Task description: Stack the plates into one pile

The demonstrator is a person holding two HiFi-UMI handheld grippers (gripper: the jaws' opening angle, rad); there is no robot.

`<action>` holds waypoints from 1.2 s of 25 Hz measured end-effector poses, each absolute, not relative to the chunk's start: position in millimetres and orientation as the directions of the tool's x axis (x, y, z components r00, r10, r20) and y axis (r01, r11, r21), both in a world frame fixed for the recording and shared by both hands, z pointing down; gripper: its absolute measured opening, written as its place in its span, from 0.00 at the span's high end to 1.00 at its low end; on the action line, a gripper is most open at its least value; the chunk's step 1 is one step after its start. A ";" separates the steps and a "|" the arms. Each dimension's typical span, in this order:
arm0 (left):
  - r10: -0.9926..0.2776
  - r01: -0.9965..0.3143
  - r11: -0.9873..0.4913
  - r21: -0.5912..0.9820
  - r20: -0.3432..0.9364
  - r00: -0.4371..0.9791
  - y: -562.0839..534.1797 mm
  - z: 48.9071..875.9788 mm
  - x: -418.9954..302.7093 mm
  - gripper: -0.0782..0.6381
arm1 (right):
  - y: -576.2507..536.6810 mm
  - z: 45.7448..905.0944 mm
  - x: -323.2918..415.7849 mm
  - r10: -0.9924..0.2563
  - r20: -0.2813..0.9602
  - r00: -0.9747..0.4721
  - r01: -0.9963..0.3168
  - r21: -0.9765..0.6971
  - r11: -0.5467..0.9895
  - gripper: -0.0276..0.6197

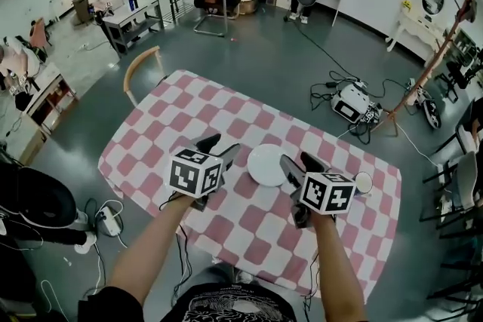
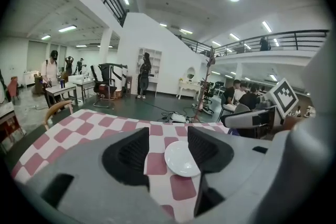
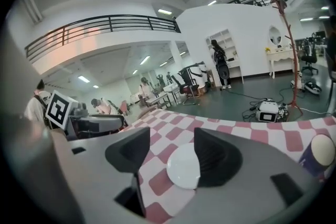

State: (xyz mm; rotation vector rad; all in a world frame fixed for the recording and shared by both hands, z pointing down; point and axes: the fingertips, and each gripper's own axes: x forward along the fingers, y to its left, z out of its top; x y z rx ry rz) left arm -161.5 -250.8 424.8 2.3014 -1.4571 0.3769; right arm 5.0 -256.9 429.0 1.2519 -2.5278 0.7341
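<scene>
A white round plate [image 1: 266,164] lies flat near the middle of the table, on a red-and-white checked cloth [image 1: 189,113]. I cannot tell whether more plates lie under it. My left gripper [image 1: 220,147] hovers just left of the plate, open, with nothing between its jaws. My right gripper [image 1: 299,161] hovers just right of it, also open and holding nothing. In the left gripper view the plate [image 2: 181,159] shows on the cloth beyond the spread jaws of the left gripper [image 2: 168,136]. The right gripper view shows the same plate [image 3: 184,167] past the right gripper [image 3: 172,136].
A purple cup with a white lid [image 1: 363,182] stands near the table's right edge, close to my right gripper. A wooden chair [image 1: 140,65] sits at the far left corner. Cables and a power strip [image 1: 111,221] lie on the floor at the left.
</scene>
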 end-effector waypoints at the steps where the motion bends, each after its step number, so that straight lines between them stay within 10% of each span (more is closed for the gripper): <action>1: -0.809 -0.912 -0.372 0.173 0.420 0.410 -245.7 423.0 -163.9 0.55 | -253.9 426.1 3.6 -0.676 0.400 -0.619 -0.785 -0.331 0.523 0.55; 30: -0.898 -0.993 -0.018 0.116 0.436 0.067 -106.2 424.7 -327.0 0.55 | -172.4 429.2 -153.0 -0.426 0.362 -0.829 -0.546 -0.361 0.756 0.50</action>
